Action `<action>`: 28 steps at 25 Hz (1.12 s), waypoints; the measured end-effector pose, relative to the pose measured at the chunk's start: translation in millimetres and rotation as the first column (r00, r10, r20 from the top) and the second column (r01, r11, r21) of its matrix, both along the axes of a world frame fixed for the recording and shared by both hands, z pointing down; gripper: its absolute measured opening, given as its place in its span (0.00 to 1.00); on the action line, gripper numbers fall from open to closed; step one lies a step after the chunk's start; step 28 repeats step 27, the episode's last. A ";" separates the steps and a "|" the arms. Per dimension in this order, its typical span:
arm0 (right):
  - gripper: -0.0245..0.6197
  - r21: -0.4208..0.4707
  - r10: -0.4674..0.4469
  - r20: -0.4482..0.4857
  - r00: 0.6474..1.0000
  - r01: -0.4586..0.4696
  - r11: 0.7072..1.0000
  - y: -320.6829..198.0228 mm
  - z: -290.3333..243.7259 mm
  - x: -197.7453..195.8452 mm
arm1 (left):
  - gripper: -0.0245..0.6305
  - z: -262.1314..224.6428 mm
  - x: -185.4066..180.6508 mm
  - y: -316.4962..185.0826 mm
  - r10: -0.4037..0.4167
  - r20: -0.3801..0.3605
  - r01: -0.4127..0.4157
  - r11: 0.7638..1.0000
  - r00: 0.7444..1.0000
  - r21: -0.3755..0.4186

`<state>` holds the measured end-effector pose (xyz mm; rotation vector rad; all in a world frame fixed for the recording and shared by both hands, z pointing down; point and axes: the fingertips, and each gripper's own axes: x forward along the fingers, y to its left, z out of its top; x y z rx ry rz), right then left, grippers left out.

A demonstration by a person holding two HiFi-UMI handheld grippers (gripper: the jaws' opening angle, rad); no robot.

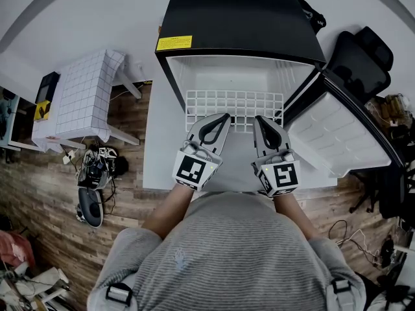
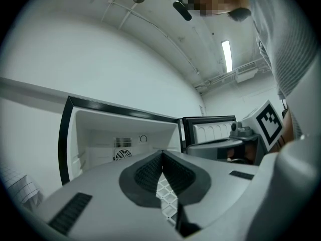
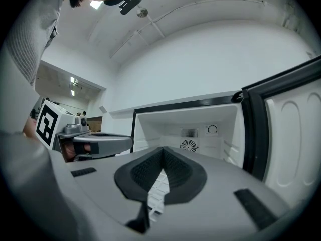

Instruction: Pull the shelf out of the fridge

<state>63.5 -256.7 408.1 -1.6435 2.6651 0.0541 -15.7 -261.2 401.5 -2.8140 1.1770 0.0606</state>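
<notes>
white wire grid shelf [image 1: 237, 102] protrudes from the open black mini fridge [image 1: 240, 18]. left gripper [image 1: 225, 116] and right gripper [image 1: 258, 118] are both closed tight over its front, spaced for balance; wire pinch likely, unconfirmed.

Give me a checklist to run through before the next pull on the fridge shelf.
1. Fridge door swung aside, out of the shelf's way: ok.
2. Shelf started out of the fridge: ok, its front part lies under both grippers, outside the opening.
3. Left gripper jaws shut: ok.
4. Right gripper jaws shut: ok.
5. Jaws actually pinching a shelf wire: cannot tell; the grid only shows below the closed tips.
6. Grippers side by side at the shelf's front, for an even pull: ok.
</notes>
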 end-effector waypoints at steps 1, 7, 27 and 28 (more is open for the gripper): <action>0.06 0.000 0.000 -0.007 1.000 0.000 1.000 0.1 -0.3 -0.4 | 0.05 -0.7 0.5 -0.1 -0.001 0.000 0.001 1.000 1.000 0.000; 0.06 0.011 -0.012 -0.018 1.000 0.012 1.000 0.8 -5.3 -4.4 | 0.05 -1.3 1.2 0.4 -0.001 0.003 0.001 1.000 1.000 0.002; 0.06 0.006 -0.003 -0.023 1.000 0.003 1.000 -1.3 -7.1 -2.3 | 0.05 -1.9 -1.0 -1.5 -0.009 0.000 0.009 1.000 1.000 0.004; 0.06 0.006 -0.003 -0.023 1.000 0.003 1.000 -1.3 -7.1 -2.3 | 0.05 -1.9 -1.0 -1.5 -0.009 0.000 0.009 1.000 1.000 0.004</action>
